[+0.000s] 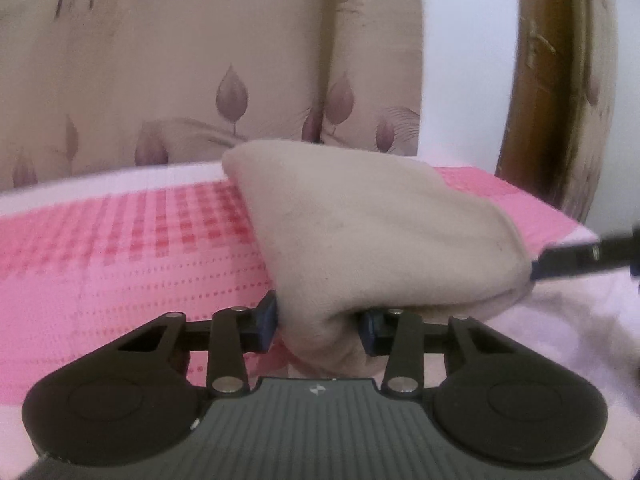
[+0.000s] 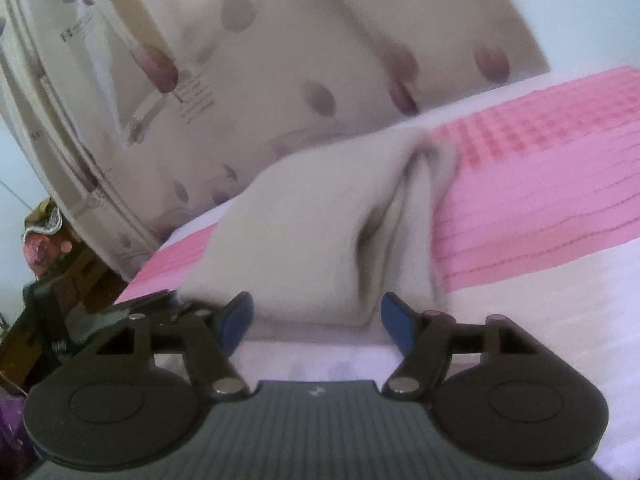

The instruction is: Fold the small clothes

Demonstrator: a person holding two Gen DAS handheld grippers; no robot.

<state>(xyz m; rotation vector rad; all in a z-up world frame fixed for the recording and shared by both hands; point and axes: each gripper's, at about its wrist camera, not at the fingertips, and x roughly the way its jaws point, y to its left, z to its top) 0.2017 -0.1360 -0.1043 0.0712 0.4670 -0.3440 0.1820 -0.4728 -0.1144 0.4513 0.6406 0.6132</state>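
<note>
A beige fleece garment (image 1: 360, 232) rises in a bunched fold off the pink bed cover (image 1: 120, 248). My left gripper (image 1: 318, 324) is shut on the garment's near corner, and both blue pads press into the cloth. The same garment (image 2: 312, 240) lies creased just ahead of my right gripper (image 2: 316, 324) in the right wrist view. That gripper is open, its blue pads wide apart and the cloth's near edge between and beyond them. One dark finger of the right gripper (image 1: 580, 258) reaches the garment's right edge in the left wrist view.
The pink checked cover lies over a pale sheet (image 2: 520, 320) on a bed. A beige leaf-print cloth (image 1: 160, 80) hangs behind it. A brown wooden frame (image 1: 560, 100) stands at the right. Dark clutter (image 2: 44, 280) sits beside the bed's left edge.
</note>
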